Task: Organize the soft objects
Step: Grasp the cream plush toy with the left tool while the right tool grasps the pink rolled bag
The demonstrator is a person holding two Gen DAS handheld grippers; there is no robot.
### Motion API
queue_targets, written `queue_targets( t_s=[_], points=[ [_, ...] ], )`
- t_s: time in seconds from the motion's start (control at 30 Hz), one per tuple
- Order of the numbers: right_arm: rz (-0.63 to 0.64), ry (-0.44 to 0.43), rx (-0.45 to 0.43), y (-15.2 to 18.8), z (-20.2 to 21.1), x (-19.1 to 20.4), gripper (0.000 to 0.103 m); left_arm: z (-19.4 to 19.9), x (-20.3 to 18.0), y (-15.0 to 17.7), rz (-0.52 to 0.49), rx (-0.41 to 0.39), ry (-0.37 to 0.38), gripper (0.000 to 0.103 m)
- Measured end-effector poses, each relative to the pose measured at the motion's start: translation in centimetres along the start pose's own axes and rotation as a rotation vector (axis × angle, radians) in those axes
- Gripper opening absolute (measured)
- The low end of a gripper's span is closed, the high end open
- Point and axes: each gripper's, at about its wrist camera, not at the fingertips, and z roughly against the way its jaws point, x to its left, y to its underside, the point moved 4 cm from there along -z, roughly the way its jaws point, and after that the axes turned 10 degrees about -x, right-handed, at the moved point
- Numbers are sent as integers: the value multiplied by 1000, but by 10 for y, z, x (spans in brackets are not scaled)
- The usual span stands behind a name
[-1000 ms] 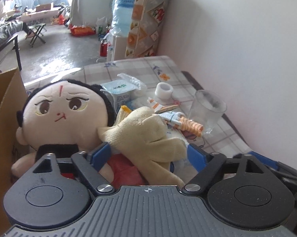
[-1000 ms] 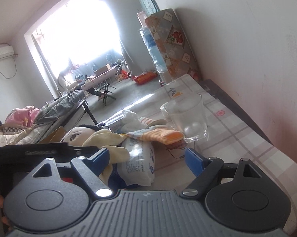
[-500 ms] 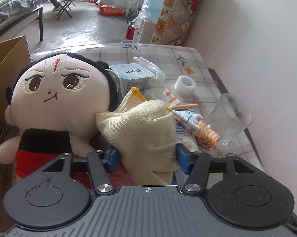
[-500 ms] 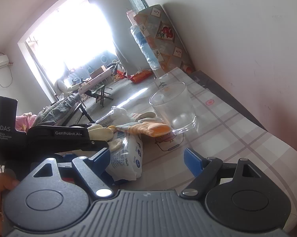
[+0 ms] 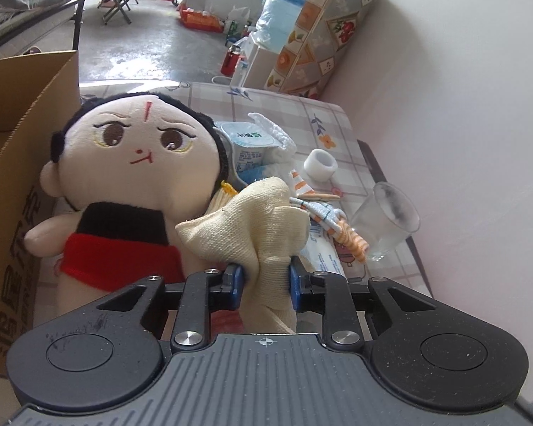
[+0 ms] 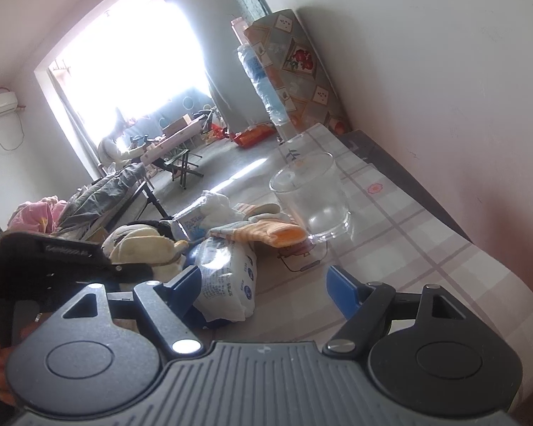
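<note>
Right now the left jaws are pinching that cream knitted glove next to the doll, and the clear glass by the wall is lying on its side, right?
Not quite. The clear glass stands upright on the checked tablecloth, as the right wrist view shows. The rest holds: the left gripper has just closed its jaws on the cream knitted glove, beside the doll.

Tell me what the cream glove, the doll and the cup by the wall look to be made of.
Cream glove: knitted cotton-like yarn, matte; ribbed weave shows, and it bunches between the left gripper's pads.
Doll: plush fabric, fuzzy nap, embroidered face.
Cup: clear and glossy, glass or hard plastic; the tablecloth shows through it.
</note>
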Motion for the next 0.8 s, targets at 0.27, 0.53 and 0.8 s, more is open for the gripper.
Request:
queue_targets(
  t_s=[0.27, 0.53, 0.8],
  points=[
    [7, -58, 60, -7, -25, 14, 63, 39, 22, 7, -16, -47, 24, 23],
    [34, -102, 193, 3, -57, 37, 70, 59, 46, 16, -11, -47, 36, 23],
    [196, -30, 318, 9, -108, 67, 89, 76, 59, 19, -26, -100, 33, 23]
  ],
)
